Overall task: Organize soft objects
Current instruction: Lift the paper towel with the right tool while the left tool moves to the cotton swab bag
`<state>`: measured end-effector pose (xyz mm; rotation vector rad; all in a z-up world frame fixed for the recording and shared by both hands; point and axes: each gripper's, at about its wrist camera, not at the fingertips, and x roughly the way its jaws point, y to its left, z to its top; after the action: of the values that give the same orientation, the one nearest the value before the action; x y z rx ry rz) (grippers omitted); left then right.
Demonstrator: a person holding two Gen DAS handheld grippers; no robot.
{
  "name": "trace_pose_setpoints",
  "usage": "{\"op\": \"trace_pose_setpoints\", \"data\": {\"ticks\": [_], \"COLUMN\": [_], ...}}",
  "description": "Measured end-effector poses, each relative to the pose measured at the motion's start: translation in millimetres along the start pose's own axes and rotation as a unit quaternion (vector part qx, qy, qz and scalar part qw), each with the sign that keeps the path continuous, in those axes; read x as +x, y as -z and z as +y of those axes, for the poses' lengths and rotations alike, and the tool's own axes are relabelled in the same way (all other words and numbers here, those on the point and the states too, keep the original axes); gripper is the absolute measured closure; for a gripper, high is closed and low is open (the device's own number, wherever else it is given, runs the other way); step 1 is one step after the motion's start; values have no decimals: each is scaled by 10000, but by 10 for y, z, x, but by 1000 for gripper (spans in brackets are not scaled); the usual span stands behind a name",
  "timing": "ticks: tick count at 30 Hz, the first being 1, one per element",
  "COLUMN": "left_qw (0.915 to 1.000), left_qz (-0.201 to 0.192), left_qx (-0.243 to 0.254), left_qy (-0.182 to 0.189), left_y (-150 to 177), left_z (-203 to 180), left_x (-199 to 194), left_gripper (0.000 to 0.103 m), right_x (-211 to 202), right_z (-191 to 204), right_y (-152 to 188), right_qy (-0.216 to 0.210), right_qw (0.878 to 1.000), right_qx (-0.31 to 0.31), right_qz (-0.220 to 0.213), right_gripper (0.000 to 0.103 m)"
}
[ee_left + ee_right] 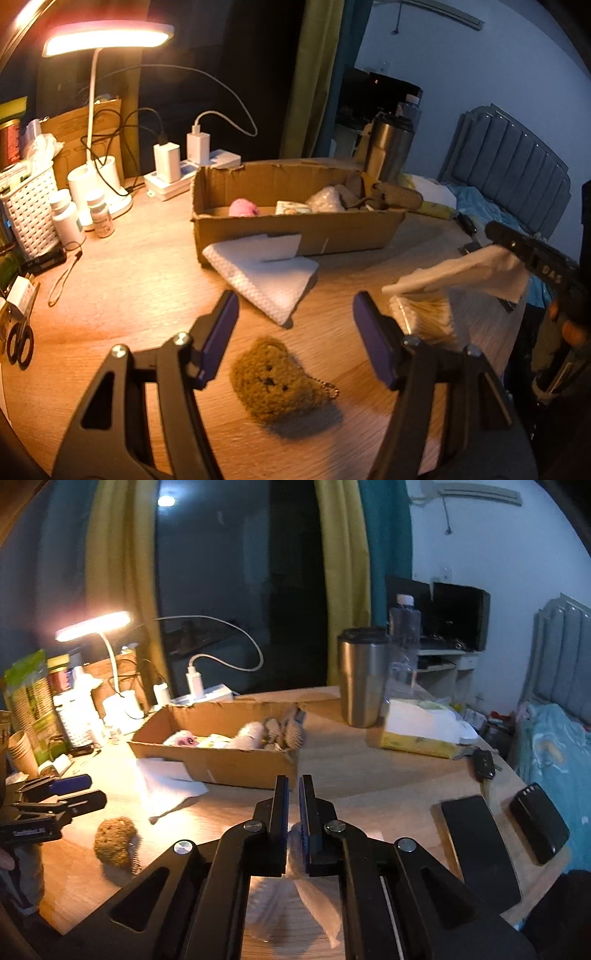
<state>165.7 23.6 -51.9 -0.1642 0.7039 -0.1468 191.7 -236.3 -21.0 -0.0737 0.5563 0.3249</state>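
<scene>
Right gripper [293, 797] clamps white tissue [461, 271]; left gripper [295, 328] half-open, empty. Next we carry tissue to brown cardboard box [295, 232].

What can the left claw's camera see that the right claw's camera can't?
Only the left camera shows the scissors at the table's edge and the white basket. Only the right camera shows the stack of paper cups, the car key and the two black boxes near the bed. Both show the lit lamp, the cardboard box, the steel cup, the brown fuzzy toy and the white tissue pinched in the right claw.
</scene>
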Motion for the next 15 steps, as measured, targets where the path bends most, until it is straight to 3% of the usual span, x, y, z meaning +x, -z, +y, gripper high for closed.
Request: {"op": "trace_pose_setpoints", "data": {"ticks": [5,10,12,14,15], "left_qw": [9999,9997,9996,9995,9995], "left_qz": [72,157,187,220,234], "left_qx": [98,170,192,205,222], "left_qy": [52,46,30,24,25], "left_y": [-11,-30,-39,-46,-50], "left_z": [-104,-196,-231,-261,-281], "left_x": [63,139,173,208,226], "left_gripper": [37,37,37,37,37], "right_x": [242,558,663,734,753], "right_z": [-135,-145,-150,-141,-137], "right_y": [103,219,260,280,280], "right_qy": [77,-209,-457,-546,-601], "right_qw": [9993,9961,9929,9909,9901], "right_qx": [222,376,517,574,613], "right_qz": [288,765,965,1086,1112], "right_gripper": [97,96,78,45,43]}}
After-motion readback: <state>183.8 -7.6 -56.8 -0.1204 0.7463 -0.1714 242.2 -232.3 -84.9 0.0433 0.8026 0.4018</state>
